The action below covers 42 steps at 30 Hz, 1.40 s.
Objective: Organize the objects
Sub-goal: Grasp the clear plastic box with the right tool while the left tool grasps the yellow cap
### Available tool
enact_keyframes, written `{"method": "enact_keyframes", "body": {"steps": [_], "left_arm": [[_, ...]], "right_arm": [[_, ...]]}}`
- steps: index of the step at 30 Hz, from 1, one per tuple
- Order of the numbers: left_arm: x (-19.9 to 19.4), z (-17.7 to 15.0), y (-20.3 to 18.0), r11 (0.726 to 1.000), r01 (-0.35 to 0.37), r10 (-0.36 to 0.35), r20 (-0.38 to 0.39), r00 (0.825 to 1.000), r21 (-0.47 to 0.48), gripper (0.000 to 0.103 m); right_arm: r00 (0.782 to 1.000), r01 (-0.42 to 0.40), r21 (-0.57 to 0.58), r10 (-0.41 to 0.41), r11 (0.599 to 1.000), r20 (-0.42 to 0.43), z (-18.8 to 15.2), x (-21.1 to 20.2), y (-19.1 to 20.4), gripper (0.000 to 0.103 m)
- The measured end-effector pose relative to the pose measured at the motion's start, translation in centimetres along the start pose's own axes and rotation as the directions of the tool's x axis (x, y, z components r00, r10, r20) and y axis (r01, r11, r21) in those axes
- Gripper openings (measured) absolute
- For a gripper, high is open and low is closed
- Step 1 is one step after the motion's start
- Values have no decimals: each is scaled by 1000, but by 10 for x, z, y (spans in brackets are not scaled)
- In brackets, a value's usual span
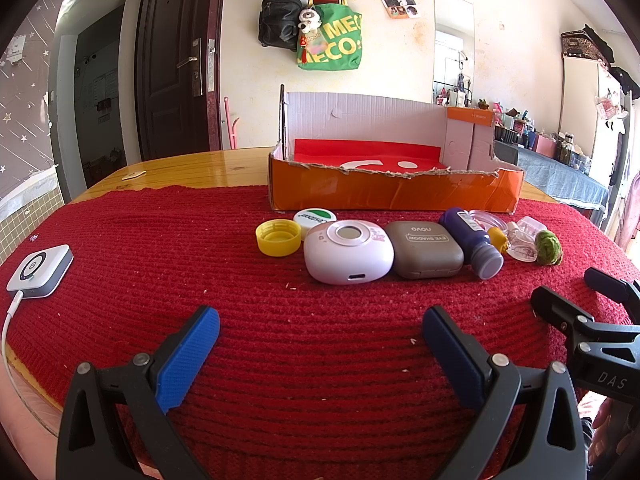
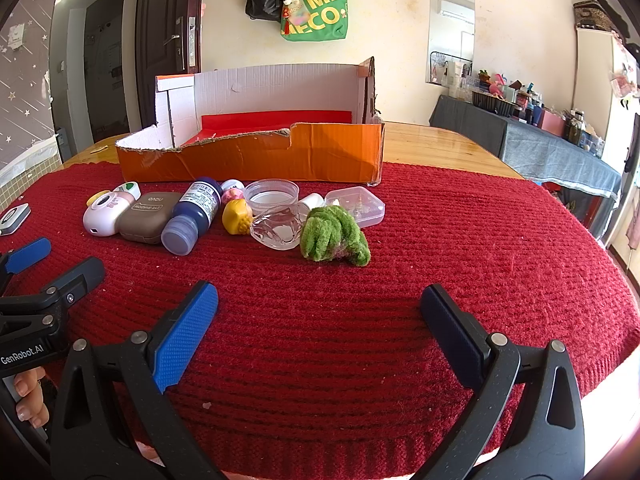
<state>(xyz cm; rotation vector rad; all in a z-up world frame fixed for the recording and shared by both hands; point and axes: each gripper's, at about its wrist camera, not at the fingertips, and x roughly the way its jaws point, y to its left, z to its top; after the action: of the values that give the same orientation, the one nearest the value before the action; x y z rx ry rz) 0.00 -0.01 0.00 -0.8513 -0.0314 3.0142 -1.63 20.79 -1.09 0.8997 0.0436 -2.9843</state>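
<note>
Objects: a row, from yellow cap [image 1: 278,237] to green plush [image 2: 334,239], lay on the red-covered worktop [image 1: 160,240] before the orange box [image 2: 256,156].
Left hand-held gripper [image 1: 320,332]: spread apart (holding nothing).
Right hand-held gripper [image 2: 319,306]: likewise apart.

cream wall [image 1: 248,80] – dark door [image 1: 176,60], green tote bag [image 1: 332,40], narrow mirror [image 1: 454,48]; wooden table [image 1: 192,168], red knitted cloth [image 1: 160,240].

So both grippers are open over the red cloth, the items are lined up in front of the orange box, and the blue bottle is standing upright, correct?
Not quite. The blue bottle lies on its side, cap end toward the cameras, between the brown eye shadow case and the yellow toy; the right wrist view shows it. The rest holds: left gripper and right gripper are open, and the items lie before the orange box.
</note>
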Motion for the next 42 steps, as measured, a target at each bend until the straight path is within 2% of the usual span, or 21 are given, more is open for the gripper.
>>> {"method": "enact_keyframes", "body": {"steps": [20, 26, 32, 37, 42], "left_arm": [[-5, 6, 3, 1000, -8, 8, -3, 1000, -6, 103], [-6, 24, 12, 1000, 1, -1, -2, 1000, -19, 103], [0, 54, 35, 999, 16, -17, -30, 999, -42, 103], [13, 76, 54, 999, 42, -43, -80, 996, -16, 103], [30, 86, 65, 995, 100, -95, -157, 983, 23, 103]], "right_arm": [[1000, 5, -21, -5, 1000, -6, 2, -4, -4, 103], [1000, 7, -18, -7, 1000, 7, 12, -7, 1, 103], [1000, 8, 21, -9, 1000, 17, 36, -7, -16, 103], [999, 0, 42, 2, 999, -38, 66, 11, -40, 103], [986, 0, 9, 1, 1000, -166, 82, 37, -54, 103]]}}
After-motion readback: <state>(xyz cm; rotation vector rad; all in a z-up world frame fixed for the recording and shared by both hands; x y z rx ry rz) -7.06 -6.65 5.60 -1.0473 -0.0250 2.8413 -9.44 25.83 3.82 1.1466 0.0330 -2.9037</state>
